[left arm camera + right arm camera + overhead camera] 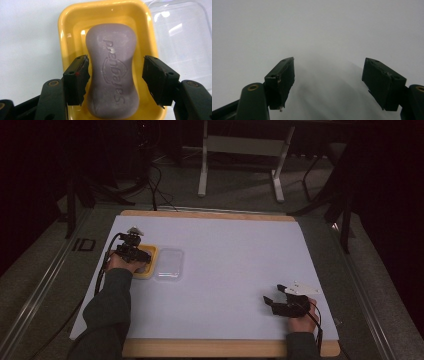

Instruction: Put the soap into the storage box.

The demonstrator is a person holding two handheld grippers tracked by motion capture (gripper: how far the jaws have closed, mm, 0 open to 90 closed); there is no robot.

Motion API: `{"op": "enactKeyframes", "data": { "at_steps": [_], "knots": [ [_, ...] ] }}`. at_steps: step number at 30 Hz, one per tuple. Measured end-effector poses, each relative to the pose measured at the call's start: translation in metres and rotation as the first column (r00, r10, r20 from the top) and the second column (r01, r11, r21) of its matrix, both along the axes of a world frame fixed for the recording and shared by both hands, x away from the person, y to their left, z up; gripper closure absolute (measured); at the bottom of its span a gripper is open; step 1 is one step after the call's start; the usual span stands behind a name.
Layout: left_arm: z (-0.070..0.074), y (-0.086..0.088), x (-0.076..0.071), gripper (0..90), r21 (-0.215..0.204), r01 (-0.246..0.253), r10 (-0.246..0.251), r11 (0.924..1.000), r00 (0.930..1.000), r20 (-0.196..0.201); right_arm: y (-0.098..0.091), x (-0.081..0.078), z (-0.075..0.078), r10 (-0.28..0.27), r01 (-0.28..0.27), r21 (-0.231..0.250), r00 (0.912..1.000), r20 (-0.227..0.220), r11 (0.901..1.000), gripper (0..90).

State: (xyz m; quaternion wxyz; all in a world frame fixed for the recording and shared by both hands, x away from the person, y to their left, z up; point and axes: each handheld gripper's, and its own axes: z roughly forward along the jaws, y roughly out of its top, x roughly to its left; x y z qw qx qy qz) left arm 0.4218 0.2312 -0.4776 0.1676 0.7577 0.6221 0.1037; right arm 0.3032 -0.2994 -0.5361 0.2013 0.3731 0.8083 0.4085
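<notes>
We hold the left hand-held gripper (113, 75) over a yellow soap dish (67, 27) at nine o'clock on the white surface (240, 270). Its jaws stand apart on either side of a purple soap bar (112, 67) lying in the dish. A clear lid (169, 264) lies just beside the dish. Our right hand-held gripper (274, 296), at four o'clock, has its jaws apart too, with nothing between them.

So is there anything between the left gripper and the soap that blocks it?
Nothing visible does. The left gripper is open, one jaw on each side of the purple soap lying in the yellow dish. The clear lid lies beside the dish, not over it.
</notes>
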Motion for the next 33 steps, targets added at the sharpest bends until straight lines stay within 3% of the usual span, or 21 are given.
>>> {"op": "enactKeyframes", "data": {
  "at_steps": [11,20,22,23,25,26,28,30,33],
  "knots": [
    [0.018,-0.006,-0.014,40.1,-0.011,0.051,-0.05,0.9986,0.9946,0.091,0.0,0.0,0.0,0.0,0.0,-0.001,1.0,0.0,1.0,25.8],
    [0.026,-0.014,-0.023,41.4,-0.007,0.123,-0.122,0.9924,0.9852,0.121,0.0,0.0,0.0,0.0,0.0,-0.001,1.0,0.001,1.0,25.8],
    [0.028,-0.019,-0.026,41.8,-0.006,0.175,-0.173,0.9845,0.9756,0.135,0.0,0.0,0.0,-0.001,0.001,-0.001,1.0,0.0,1.0,25.8],
    [0.028,-0.019,-0.026,42.0,-0.006,0.175,-0.173,0.9845,0.9756,0.135,0.0,0.0,0.0,-0.001,0.001,-0.001,1.0,0.0,1.0,25.8],
    [0.028,-0.022,-0.028,42.3,0.011,0.21,-0.209,0.9777,0.9685,0.135,0.0,0.0,0.0,-0.001,0.001,0.0,1.0,0.0,1.0,25.8],
    [0.028,-0.026,-0.03,42.8,0.025,0.24,-0.241,0.9704,0.9612,0.134,0.0,0.0,0.0,-0.001,0.001,0.0,1.0,0.0,1.0,25.8],
    [0.027,-0.03,-0.033,43.3,0.033,0.265,-0.267,0.9636,0.9543,0.134,0.0,0.0,0.0,-0.001,0.001,0.0,1.0,0.0,1.0,25.8],
    [0.027,-0.032,-0.034,43.9,0.037,0.277,-0.28,0.9601,0.9511,0.131,0.0,0.0,0.0,-0.001,0.001,0.0,1.0,0.0,1.0,25.8],
    [0.028,-0.039,-0.042,44.9,0.061,0.319,-0.325,0.9458,0.9315,0.164,0.0,0.0,0.0,-0.001,0.001,0.0,1.0,-0.002,1.0,25.8]
  ]
}}
